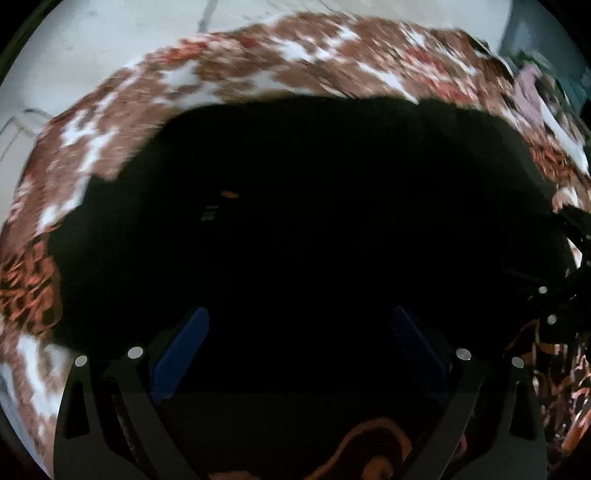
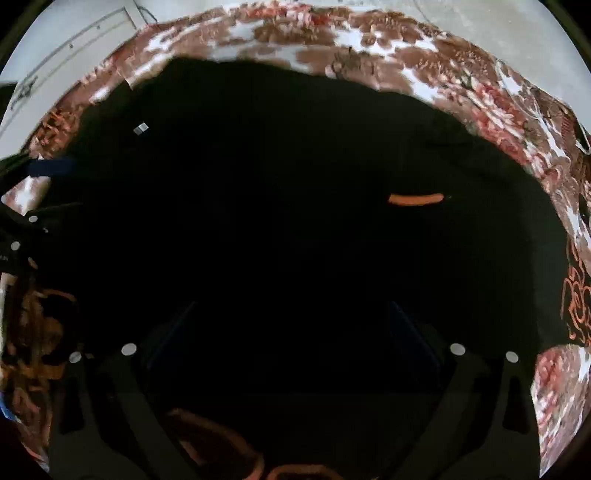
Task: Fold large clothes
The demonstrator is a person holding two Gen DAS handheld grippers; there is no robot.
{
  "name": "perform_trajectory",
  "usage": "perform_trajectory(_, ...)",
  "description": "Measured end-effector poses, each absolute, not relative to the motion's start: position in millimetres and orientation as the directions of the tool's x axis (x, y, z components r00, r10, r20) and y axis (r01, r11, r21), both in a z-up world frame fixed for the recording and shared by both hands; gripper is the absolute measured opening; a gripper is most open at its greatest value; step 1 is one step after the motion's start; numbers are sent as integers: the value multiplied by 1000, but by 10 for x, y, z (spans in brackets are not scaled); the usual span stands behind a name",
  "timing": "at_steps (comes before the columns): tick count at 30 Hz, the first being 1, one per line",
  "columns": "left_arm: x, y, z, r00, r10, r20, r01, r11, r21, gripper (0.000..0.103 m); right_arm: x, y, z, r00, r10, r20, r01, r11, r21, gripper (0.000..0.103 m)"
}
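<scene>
We take the black garment (image 1: 314,206) as our landmark; it lies spread flat on a brown, red and white patterned cover (image 1: 236,70), which shows as a border beyond its far edge and down both sides in each wrist view. The surface under the cover cannot be identified. Left gripper (image 1: 301,347): the blue pads (image 1: 181,350) stand wide apart directly over the garment's near part, with only dark cloth visible in the gap; we cannot tell whether they touch the fabric. Right gripper (image 2: 291,339): its fingers are very dark against the garment, yet they also read as spread apart, nothing seen clamped between them. An orange strip (image 2: 415,198) sits on the garment toward its right side, and a small grey tag (image 2: 140,127) lies near its far left corner. The left gripper's blue pad enters the right wrist view at the garment's left edge. Pale floor (image 2: 517,33) lies beyond the cover.
</scene>
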State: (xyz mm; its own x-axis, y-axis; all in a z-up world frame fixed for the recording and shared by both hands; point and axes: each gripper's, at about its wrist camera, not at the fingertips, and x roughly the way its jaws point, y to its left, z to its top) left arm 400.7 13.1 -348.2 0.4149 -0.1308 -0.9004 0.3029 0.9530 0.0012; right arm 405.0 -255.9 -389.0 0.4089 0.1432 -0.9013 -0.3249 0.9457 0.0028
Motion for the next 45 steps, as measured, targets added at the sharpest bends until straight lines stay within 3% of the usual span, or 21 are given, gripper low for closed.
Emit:
perform_trajectory(7, 3735, 1451, -2987, 506, -50, -861, 11, 999, -51, 98, 3965, -1977, -3223, 453, 226, -862, -376, 925, 46, 98)
perform_trajectory(14, 3620, 2979, -3037, 570, -7, -822, -270, 943, -195, 97, 4145, -934, -3073, 450, 275, -850, -426, 902, 66, 98)
perform_trajectory(22, 3986, 4292, -3205, 586, 27, -810, -306, 933, -190, 97, 4317, 129, -3200, 413, 271, -869, -441, 895, 70, 98)
perform_trajectory(29, 4394, 5182, -3563, 572, -19, -820, -321, 915, -245, 97, 4303, 791, -3471, 361, 261, -895, -434, 897, 86, 98)
perform_trajectory(41, 4957, 5845, -4030, 567, -26, -823, -381, 878, -290, 96, 4112, 1497, -3725, 368, 231, -901, -557, 830, -15, 98)
perform_trajectory(45, 5063, 5862, -4027, 597, -39, -801, -337, 894, -295, 95, 4015, 1607, -3772, 375, 221, -900, -594, 803, -50, 98)
